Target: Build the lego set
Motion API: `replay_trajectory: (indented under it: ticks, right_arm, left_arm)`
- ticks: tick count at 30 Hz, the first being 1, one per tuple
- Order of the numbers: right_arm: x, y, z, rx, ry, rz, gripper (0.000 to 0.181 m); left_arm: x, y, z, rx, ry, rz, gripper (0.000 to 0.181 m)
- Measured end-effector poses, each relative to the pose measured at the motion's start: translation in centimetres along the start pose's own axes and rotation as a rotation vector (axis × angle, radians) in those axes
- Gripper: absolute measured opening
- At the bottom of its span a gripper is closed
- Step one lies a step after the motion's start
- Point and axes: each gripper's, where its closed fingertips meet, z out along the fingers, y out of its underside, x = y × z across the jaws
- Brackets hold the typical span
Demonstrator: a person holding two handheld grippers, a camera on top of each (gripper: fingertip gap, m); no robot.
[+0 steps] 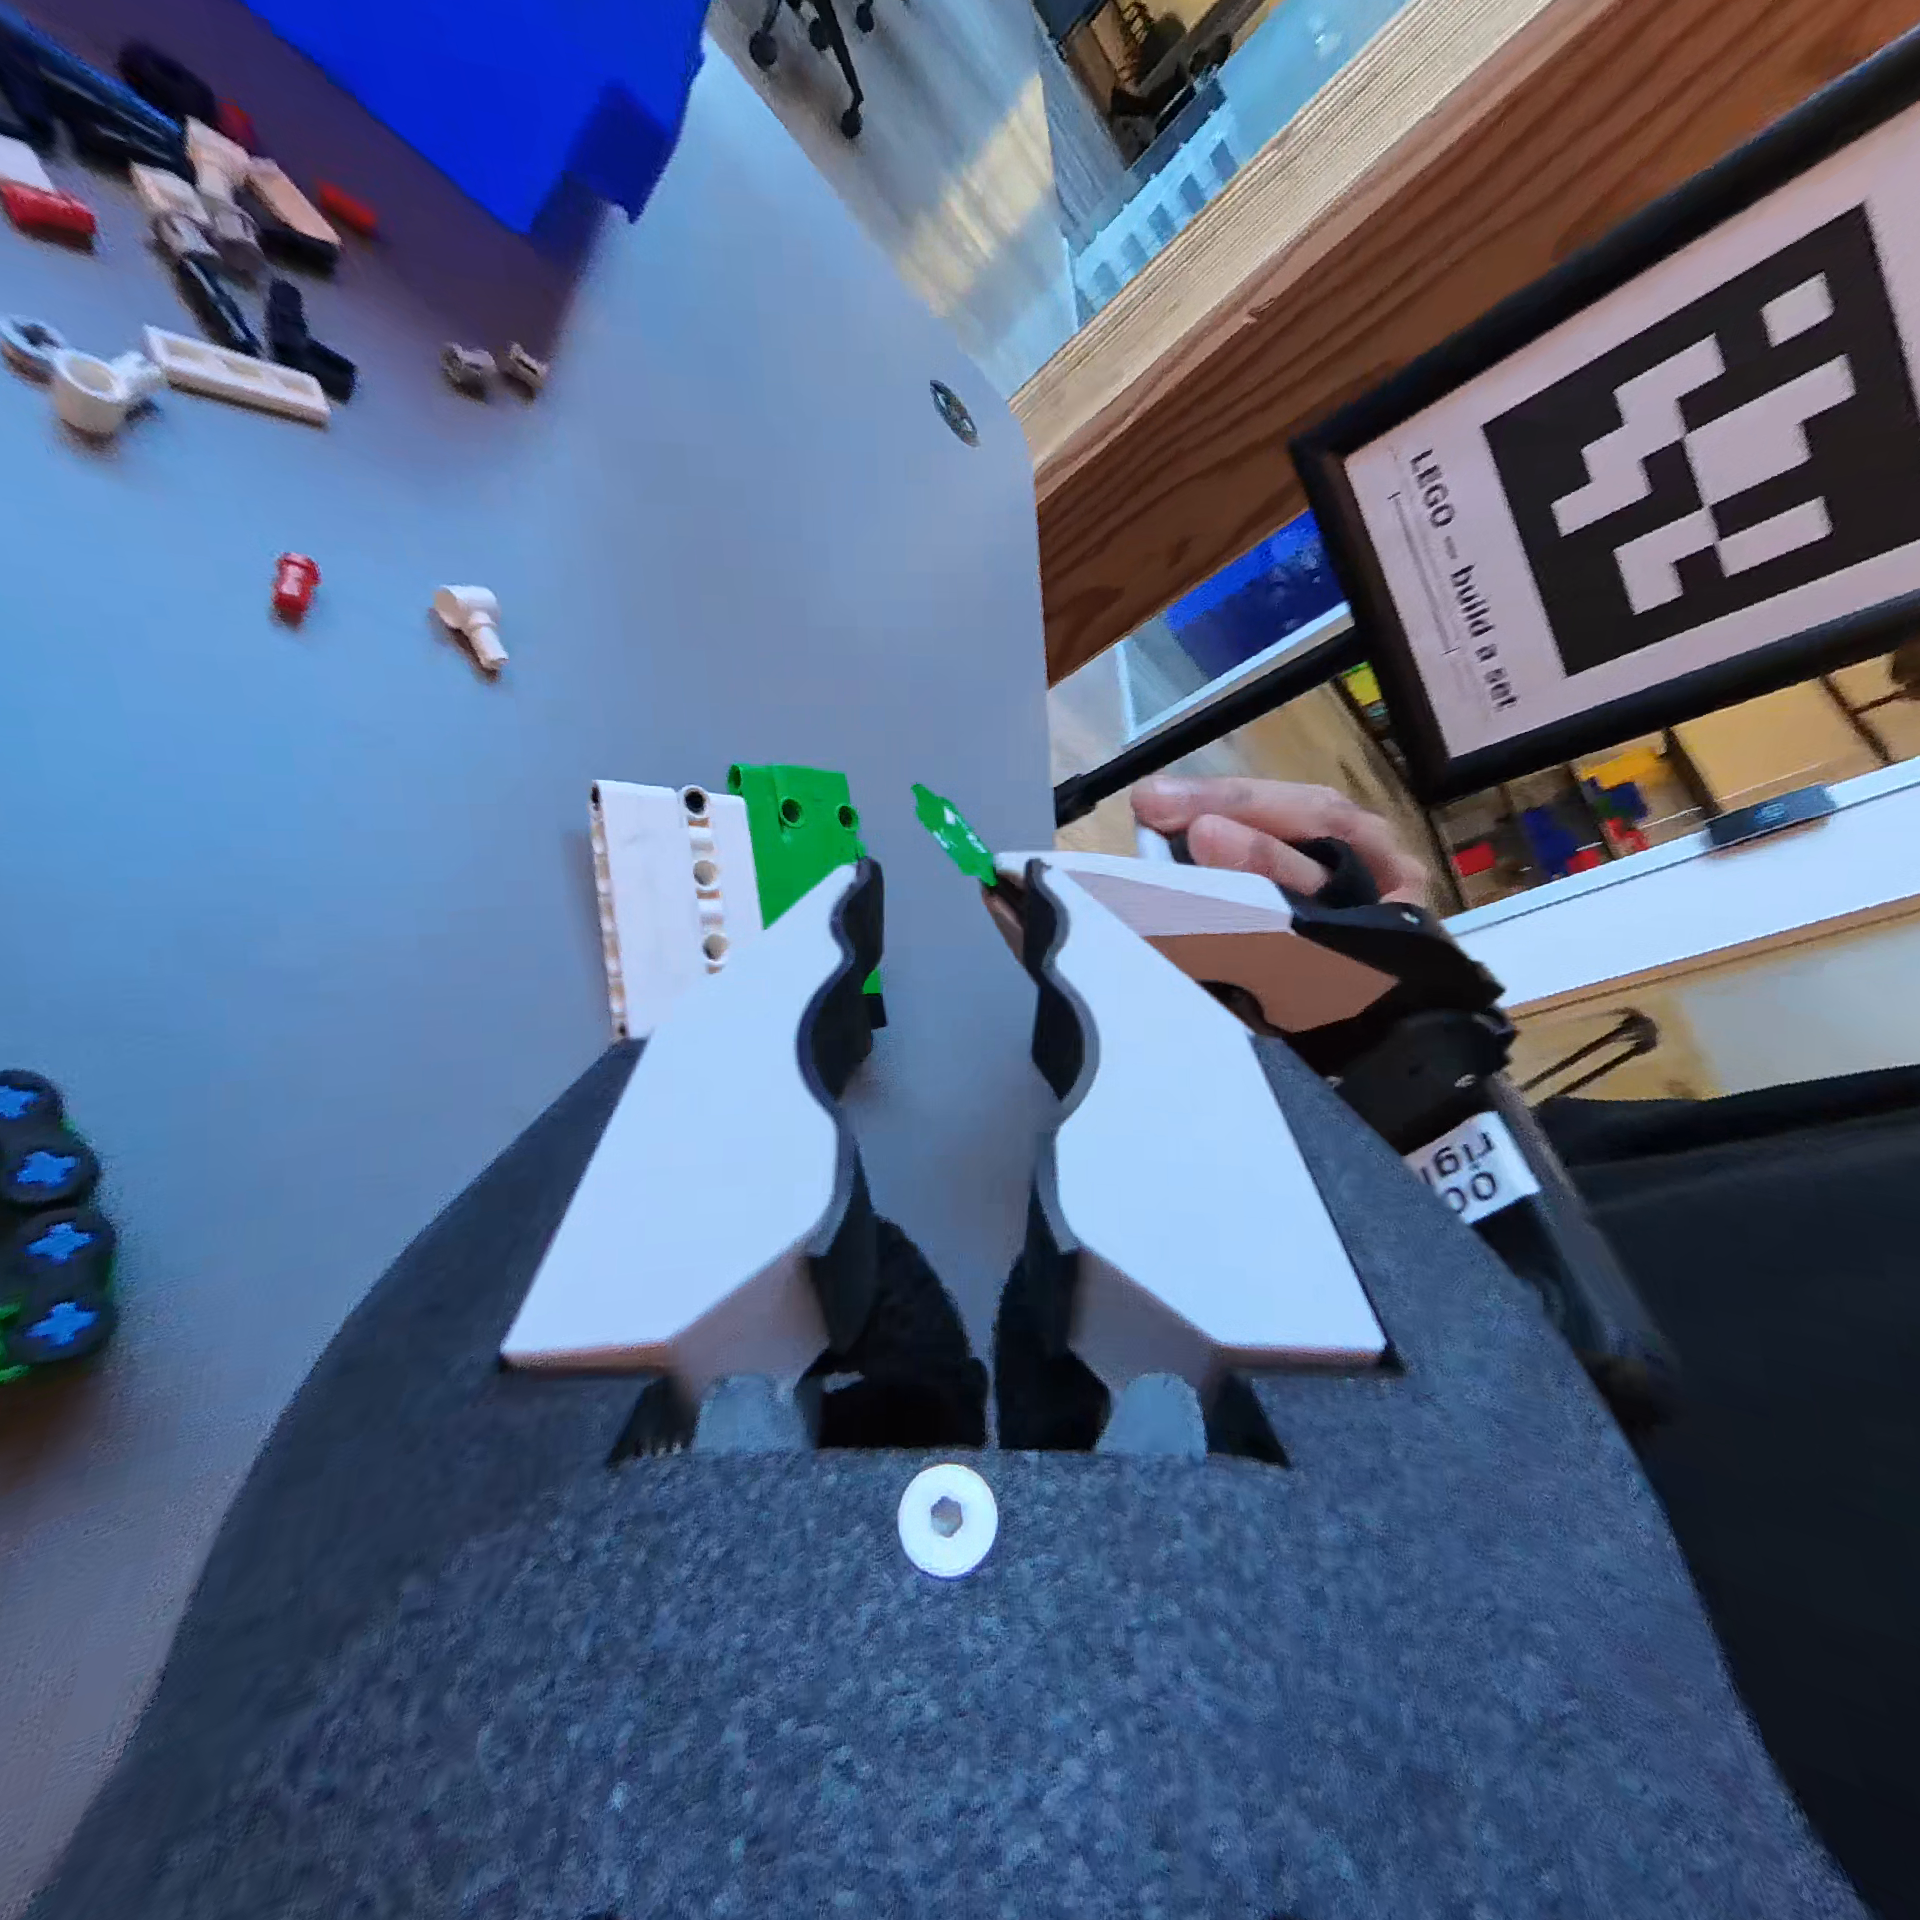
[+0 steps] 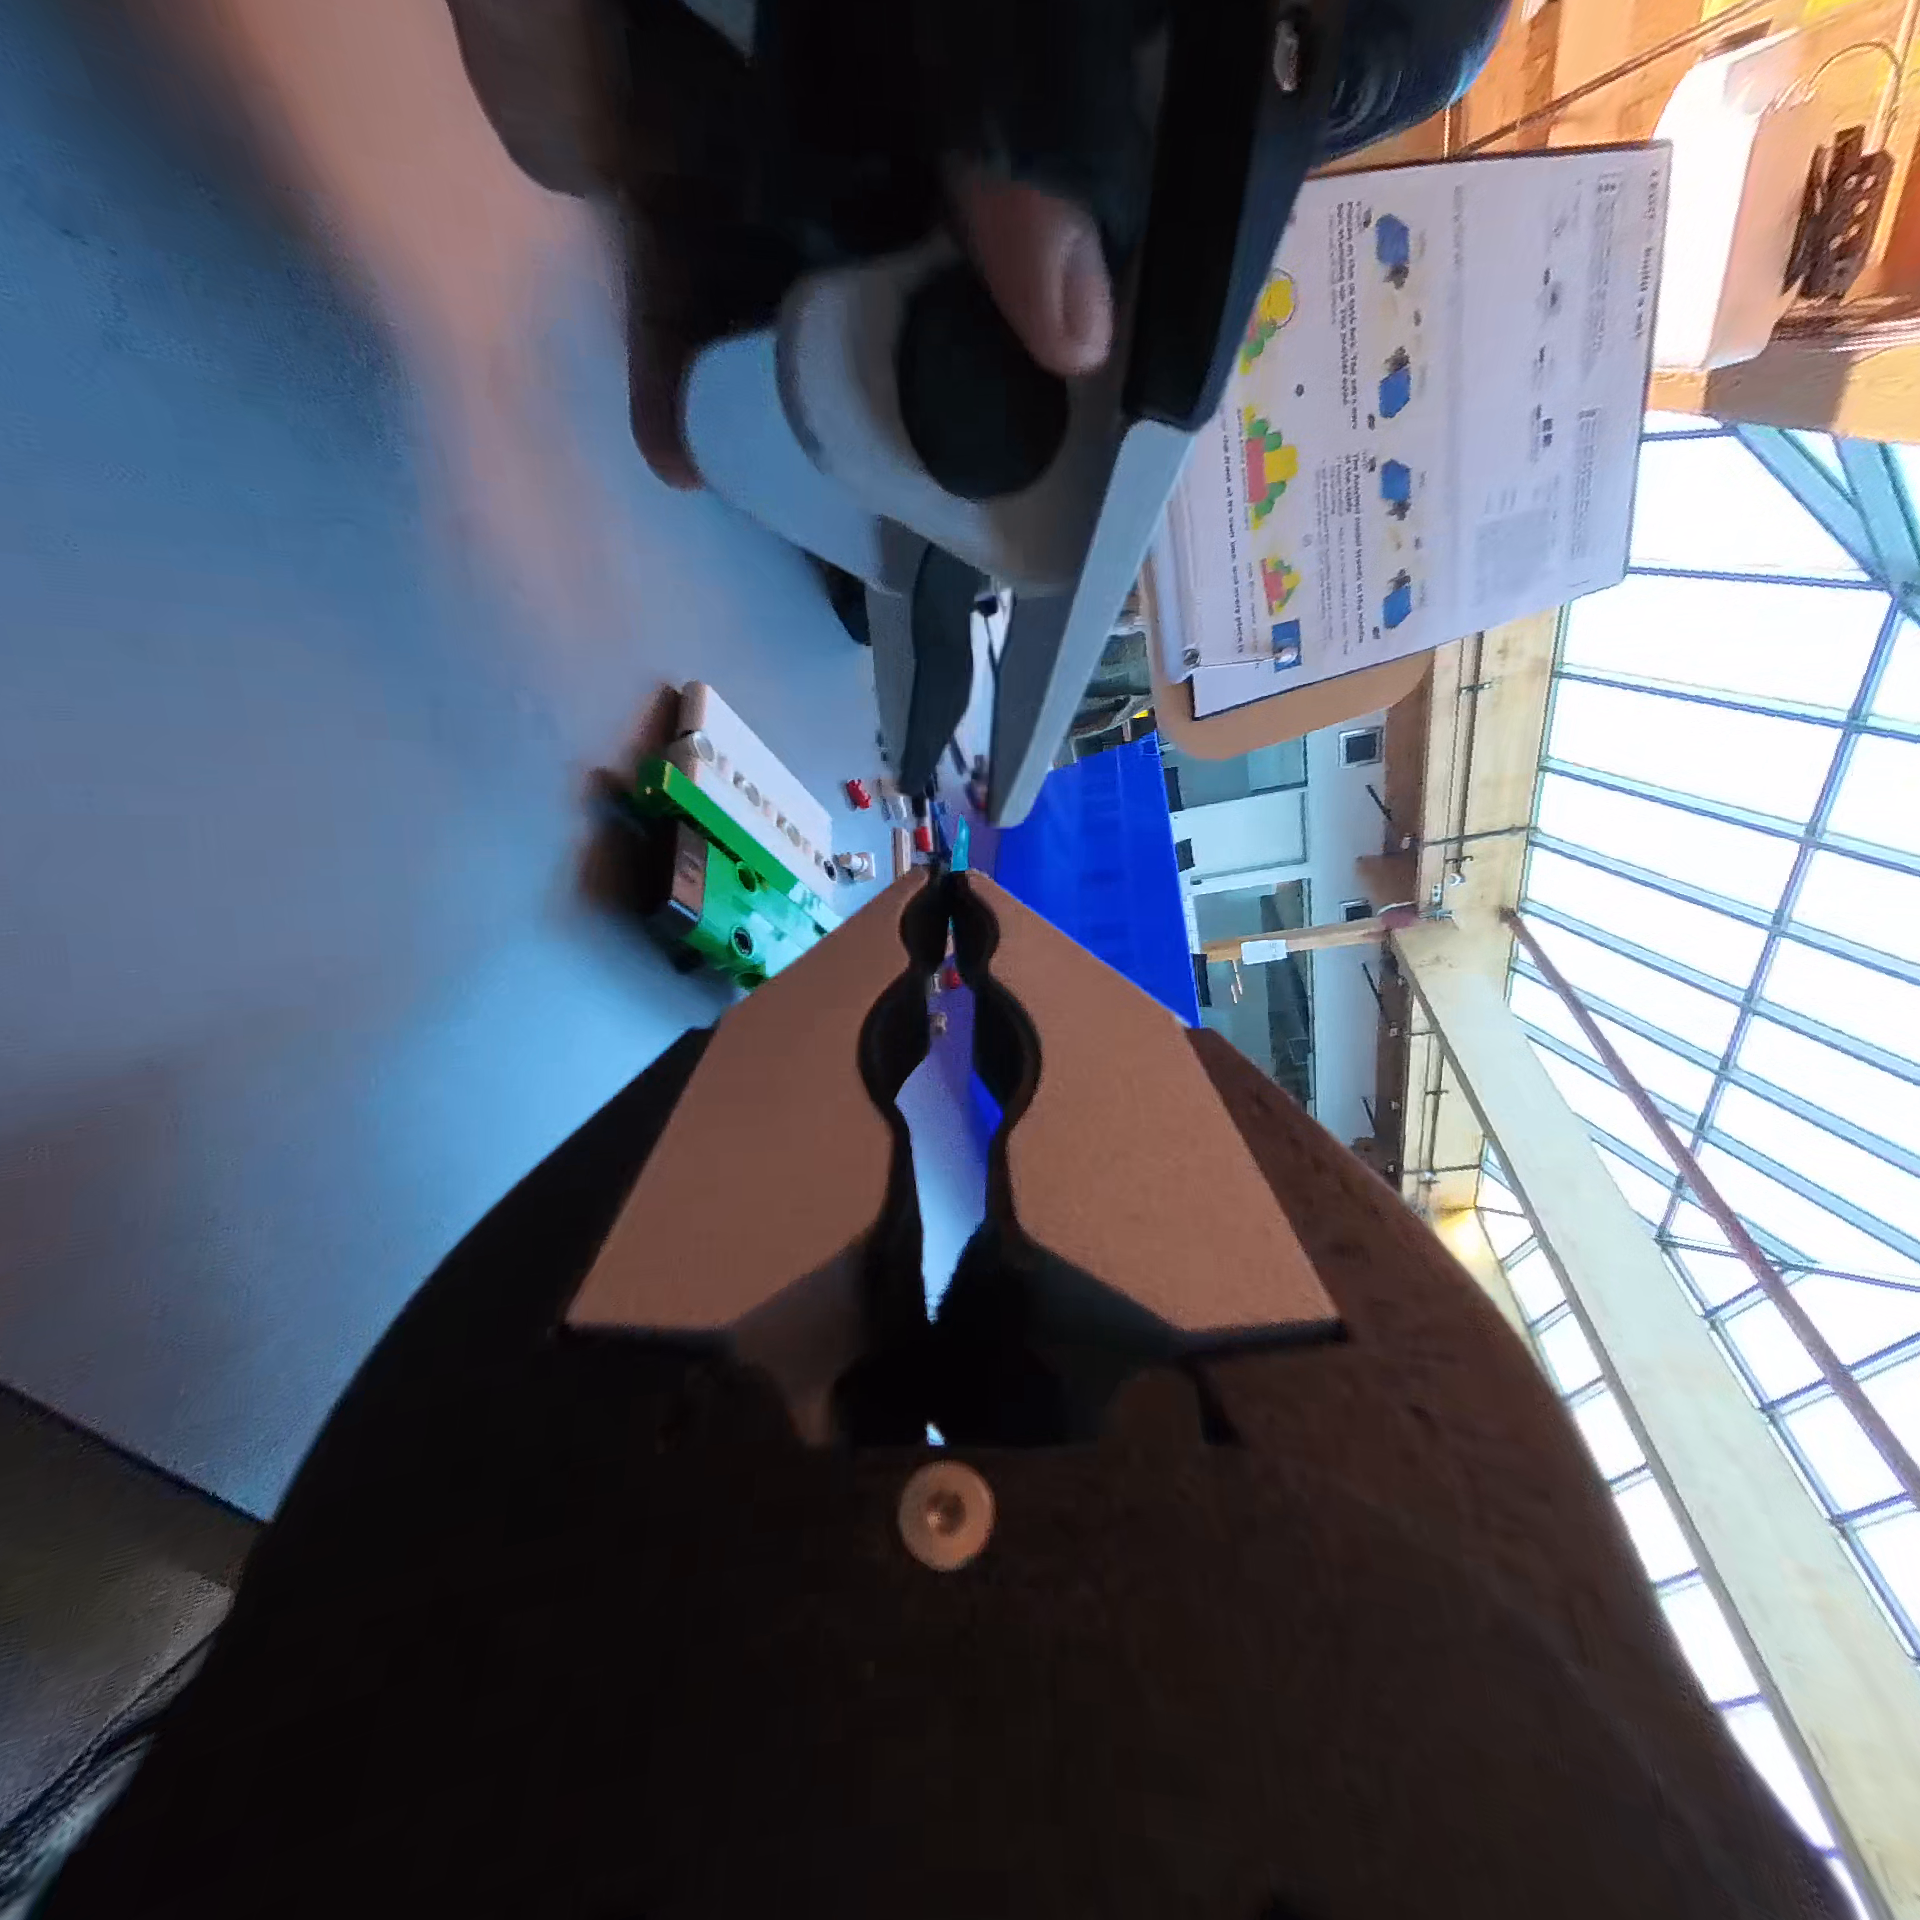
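Left tool [image 1: 940, 894] nearest, fingers parted, empty. Right tool [image 2: 948, 883] clenched on small green piece [image 1: 954, 836], held just off the left tool's tip. White-and-green panel assembly [image 1: 717, 883] lies near the tabletop [image 1: 623, 644] edge, just left of both tips; right tool nearer.

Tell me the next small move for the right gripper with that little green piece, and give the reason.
Probably carry the small green piece across to the green and white assembly on the table. The right gripper is shut on it, held off the table; the left gripper hangs open and empty beside the assembly.
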Motion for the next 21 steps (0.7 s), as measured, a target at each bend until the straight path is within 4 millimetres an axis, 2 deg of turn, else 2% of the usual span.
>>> replay_trajectory:
  ticks: [9,21]
  right_arm:
    - [0.18,0.08,-0.01,-0.005,0.028,-0.038,0.000]
    - [-0.08,0.16,0.17,-0.002,0.022,-0.041,0.000]
  left_arm:
    - [0.25,0.19,0.55,0.021,0.069,-0.150,0.018]
    - [0.00,0.08,0.50,0.020,0.045,-0.153,0.010]
